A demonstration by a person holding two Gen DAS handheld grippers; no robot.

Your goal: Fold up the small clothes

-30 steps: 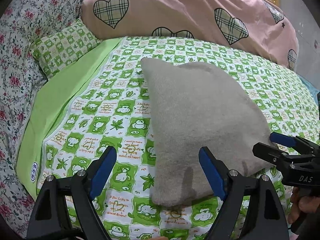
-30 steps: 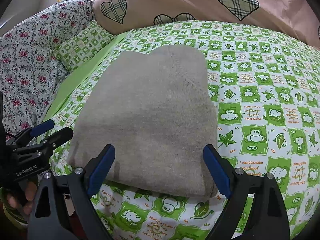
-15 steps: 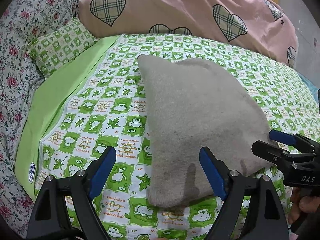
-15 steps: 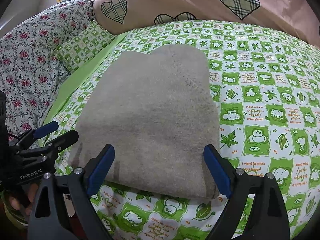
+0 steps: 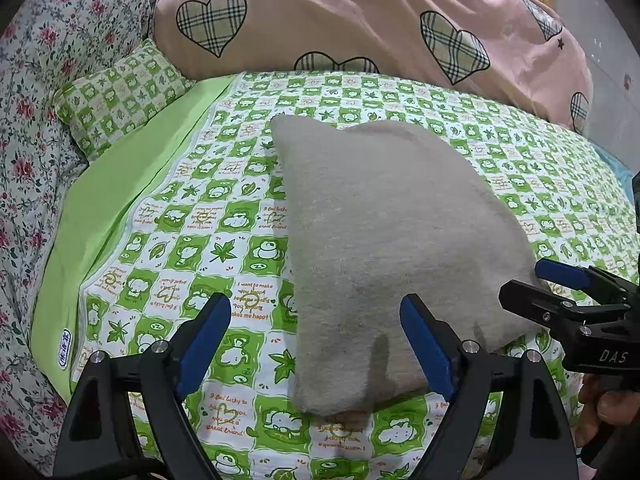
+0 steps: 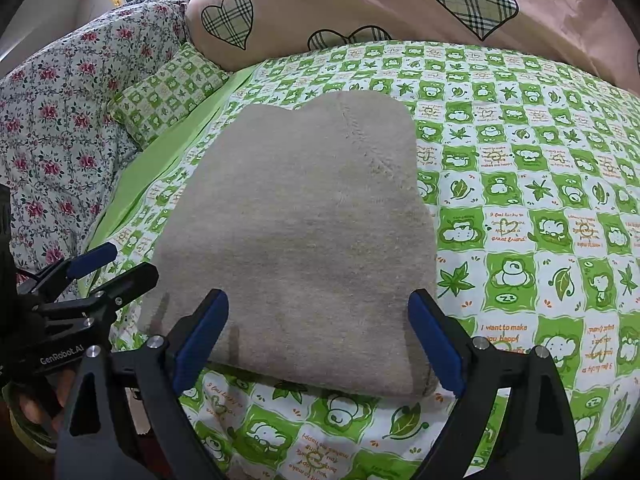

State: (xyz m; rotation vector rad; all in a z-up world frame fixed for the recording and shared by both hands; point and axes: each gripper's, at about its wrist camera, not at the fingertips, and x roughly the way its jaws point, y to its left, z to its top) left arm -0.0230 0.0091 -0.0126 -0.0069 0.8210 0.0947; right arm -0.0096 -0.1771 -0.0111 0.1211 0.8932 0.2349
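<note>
A green patterned sheet (image 5: 248,184) is covering the bed. A folded grey cloth (image 6: 304,232) is lying flat on it, near the front edge. Left gripper (image 5: 316,340) and right gripper (image 6: 318,334) are hovering over its near edge, jaws spread, gripping nothing.

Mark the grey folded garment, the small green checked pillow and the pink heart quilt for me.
grey folded garment (image 6: 304,232), right wrist view, middle of its top face.
small green checked pillow (image 5: 120,92), left wrist view, its centre.
pink heart quilt (image 5: 340,24), left wrist view, plain fabric between hearts.
</note>
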